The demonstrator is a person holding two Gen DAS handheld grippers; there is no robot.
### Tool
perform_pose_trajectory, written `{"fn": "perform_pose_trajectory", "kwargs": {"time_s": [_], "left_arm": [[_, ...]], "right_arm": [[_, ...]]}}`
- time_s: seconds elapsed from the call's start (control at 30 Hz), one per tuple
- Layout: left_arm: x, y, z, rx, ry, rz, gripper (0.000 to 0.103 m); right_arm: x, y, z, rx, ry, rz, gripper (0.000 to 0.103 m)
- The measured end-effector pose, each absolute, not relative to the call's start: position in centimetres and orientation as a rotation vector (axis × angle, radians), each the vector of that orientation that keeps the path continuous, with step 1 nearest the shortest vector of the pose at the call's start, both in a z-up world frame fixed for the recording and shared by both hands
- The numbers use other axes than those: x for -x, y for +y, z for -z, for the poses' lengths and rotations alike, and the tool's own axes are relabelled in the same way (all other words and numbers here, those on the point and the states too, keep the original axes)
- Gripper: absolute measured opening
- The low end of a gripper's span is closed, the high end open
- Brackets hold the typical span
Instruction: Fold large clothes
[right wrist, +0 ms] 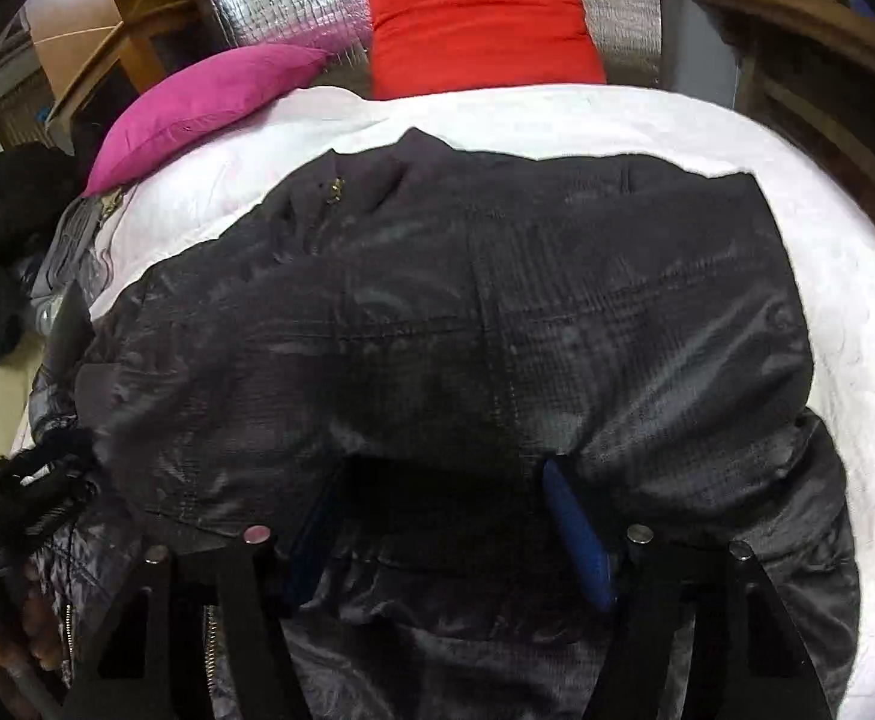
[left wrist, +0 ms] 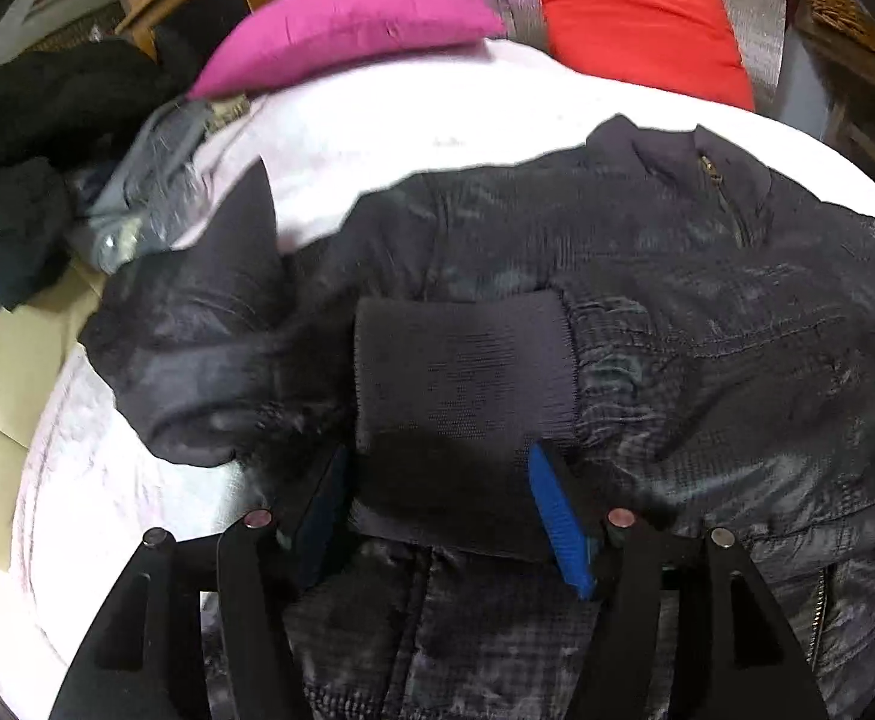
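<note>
A dark shiny jacket (left wrist: pixel 707 312) lies front up on the white bed cover (left wrist: pixel 413 126), collar and zip toward the pillows. Its left sleeve is folded across the chest, ending in a ribbed knit cuff (left wrist: pixel 461 372). My left gripper (left wrist: pixel 443 516) stands wide around the near end of that cuff, blue pads (left wrist: pixel 557 528) either side, not pressed together. In the right wrist view the jacket (right wrist: pixel 497 312) fills the middle. My right gripper (right wrist: pixel 443 528) sits wide open around a bulging fold of the jacket's lower part, pads apart.
A magenta pillow (left wrist: pixel 347 30) and a red pillow (left wrist: pixel 641 24) lie at the head of the bed against a silver foil wall. A heap of dark and grey clothes (left wrist: pixel 47 180) lies at the left edge. Wooden furniture stands behind.
</note>
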State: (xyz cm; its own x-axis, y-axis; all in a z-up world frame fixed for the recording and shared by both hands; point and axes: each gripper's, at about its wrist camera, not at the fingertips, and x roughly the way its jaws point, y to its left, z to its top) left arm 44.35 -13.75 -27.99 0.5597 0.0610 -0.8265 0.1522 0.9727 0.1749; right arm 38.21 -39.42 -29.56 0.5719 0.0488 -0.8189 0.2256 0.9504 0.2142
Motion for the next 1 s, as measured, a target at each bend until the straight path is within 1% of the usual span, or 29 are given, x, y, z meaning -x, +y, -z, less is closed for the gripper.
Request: {"fn": "perform_pose_trajectory", "kwargs": {"time_s": [0.07,0.17,0.23,0.3,0.33,0.4,0.47,0.5,0.63,0.77,0.9,1.0], "left_arm": [[-44.1,-13.2,27.2,-0.204,0.974,0.07,0.063],[-43.3,-11.9,25.2,-0.147,0.934,0.107,0.064],[-42.8,-10.8,24.0,-0.116,0.894,0.117,0.068],[-42.5,-8.8,23.1,-0.086,0.843,0.094,0.076],[-42.5,-7.7,22.7,-0.067,0.824,0.076,0.076],[-42.7,-5.6,22.1,-0.025,0.802,0.055,0.077],[-42.9,-3.8,21.7,0.02,0.795,0.038,0.077],[-43.0,-3.1,21.7,0.045,0.795,0.031,0.077],[-43.3,-3.5,22.0,0.047,0.803,0.055,0.077],[-43.8,-3.8,22.1,-0.02,0.794,0.009,0.077],[-45.5,0.8,22.1,0.131,0.835,-0.073,0.077],[-46.5,4.7,22.8,0.211,0.872,-0.152,0.077]], "right_arm": [[-37.5,-39.6,28.4,-0.355,0.889,0.075,0.07],[-36.4,-38.9,26.5,-0.325,0.782,0.054,0.07],[-36.8,-38.3,27.0,-0.322,0.817,0.034,0.07],[-37.8,-37.7,29.0,-0.32,0.927,0.037,0.07],[-38.4,-37.4,30.3,-0.301,0.991,0.05,0.07],[-38.3,-36.6,30.1,-0.231,0.964,0.071,0.071],[-38.1,-36.4,29.1,-0.272,0.935,0.037,0.071],[-37.7,-36.4,28.2,-0.319,0.886,0.004,0.071],[-37.5,-35.3,26.9,-0.316,0.818,-0.029,0.071],[-37.6,-35.5,28.1,-0.324,0.852,-0.04,0.071],[-37.4,-36.5,28.4,-0.342,0.873,-0.025,0.071],[-38.1,-37.5,30.1,-0.365,0.96,-0.008,0.071]]}}
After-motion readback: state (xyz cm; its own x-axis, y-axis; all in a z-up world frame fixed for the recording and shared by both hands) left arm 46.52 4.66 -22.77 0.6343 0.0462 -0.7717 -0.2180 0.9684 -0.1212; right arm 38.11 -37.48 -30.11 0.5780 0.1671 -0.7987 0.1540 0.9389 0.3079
